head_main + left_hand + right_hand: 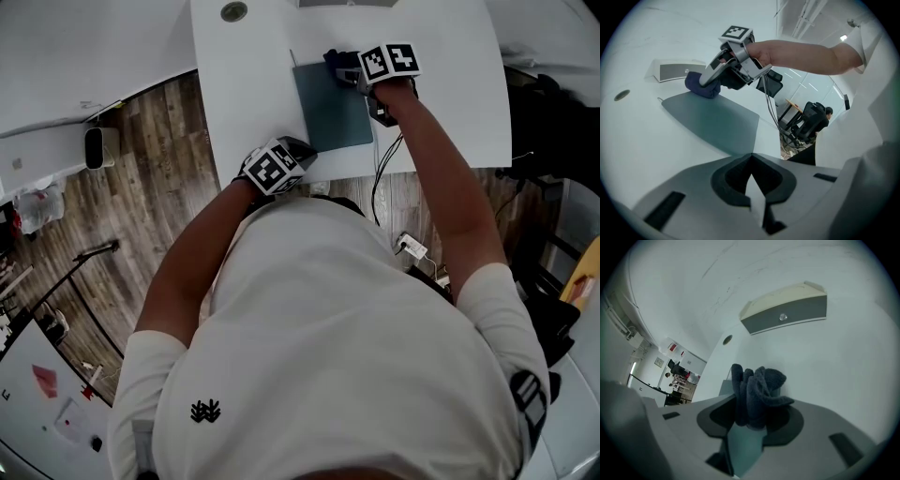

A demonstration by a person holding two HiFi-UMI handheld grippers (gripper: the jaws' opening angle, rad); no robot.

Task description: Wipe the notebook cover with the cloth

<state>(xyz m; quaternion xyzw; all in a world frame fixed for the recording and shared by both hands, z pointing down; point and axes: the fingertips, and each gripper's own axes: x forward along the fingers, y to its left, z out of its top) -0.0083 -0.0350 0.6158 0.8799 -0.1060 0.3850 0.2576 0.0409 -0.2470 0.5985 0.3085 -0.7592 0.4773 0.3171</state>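
Clamping a bunched, fuzzy dark-blue cloth (757, 390), the right gripper (750, 418) presses it on the far corner of the smooth teal notebook (333, 111); the left gripper (752, 187), jaws together, sits by the near edge of the white table (244, 84).

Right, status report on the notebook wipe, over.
Left gripper shut, empty, beside notebook. Right gripper shut on cloth, at its far edge. Nothing blocking.

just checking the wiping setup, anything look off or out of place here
Nothing stands out: the notebook lies flat and closed on the table, and the right gripper holds the cloth bunched at its far edge.
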